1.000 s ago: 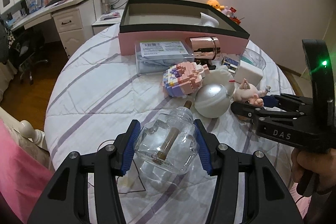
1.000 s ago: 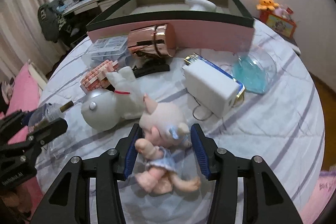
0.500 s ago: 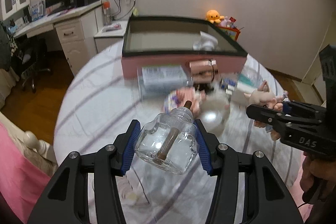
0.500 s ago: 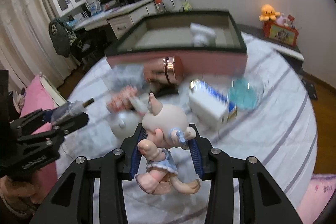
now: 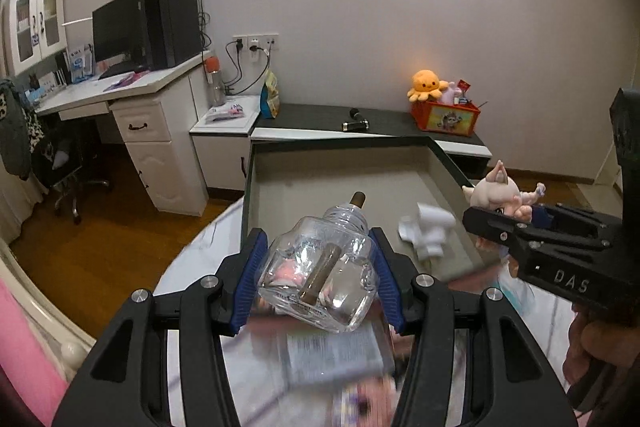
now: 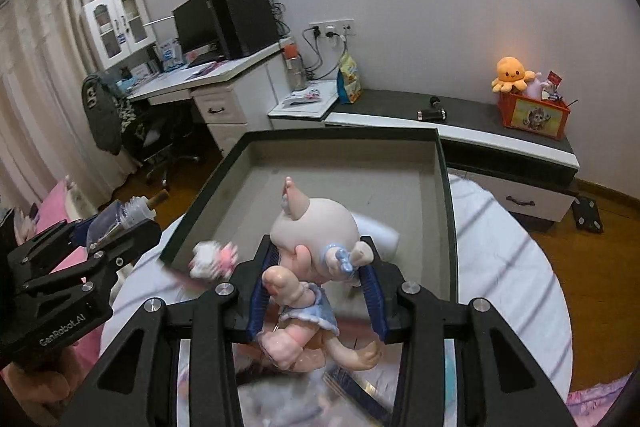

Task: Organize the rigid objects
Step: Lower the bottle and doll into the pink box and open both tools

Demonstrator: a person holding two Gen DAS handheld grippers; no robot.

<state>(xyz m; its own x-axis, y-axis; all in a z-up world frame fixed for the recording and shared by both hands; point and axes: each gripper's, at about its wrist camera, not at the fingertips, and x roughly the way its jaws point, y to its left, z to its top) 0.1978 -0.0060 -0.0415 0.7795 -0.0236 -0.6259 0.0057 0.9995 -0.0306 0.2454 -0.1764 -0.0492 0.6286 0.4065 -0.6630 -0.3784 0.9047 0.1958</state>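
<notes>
**Clear glass bottle and pale doll held over the open box**

Clear glass, squat and round-shouldered, the small bottle [image 5: 320, 287] with a brown wick stick inside sits clamped between the blue pads of the left claw [image 5: 318, 285], its neck pointing toward the box ahead. In the right wrist view the same claw [image 6: 120, 231] shows at the left edge, bottle neck [image 6: 132, 213] sticking out past its fingers.

Next to the right lies the large shallow box with a dark green rim and grey-beige lining [image 5: 348, 179]. It rests on the round surface covered with a white striped cloth [image 6: 516, 267]. Inside it lies a white plastic object [image 5: 426, 229], blurred, toward the right wall; in the right wrist view only a corner of it [image 6: 380, 233] shows behind the doll's head. Near the box's left front corner in that view a small white-and-pink thing [image 6: 212, 259] appears, too smeared to say whether it is inside or beside the rim.

Farther right, the right claw [image 6: 316, 291] is closed on a pale pink doll with pointed ears and a light blue skirt [image 6: 312, 247], pads pressing its neck and body; the head hangs over the box's near edge. From the left wrist view that doll [image 5: 500, 193] pokes out of the right claw [image 5: 516, 223] beside the box's right wall.
</notes>
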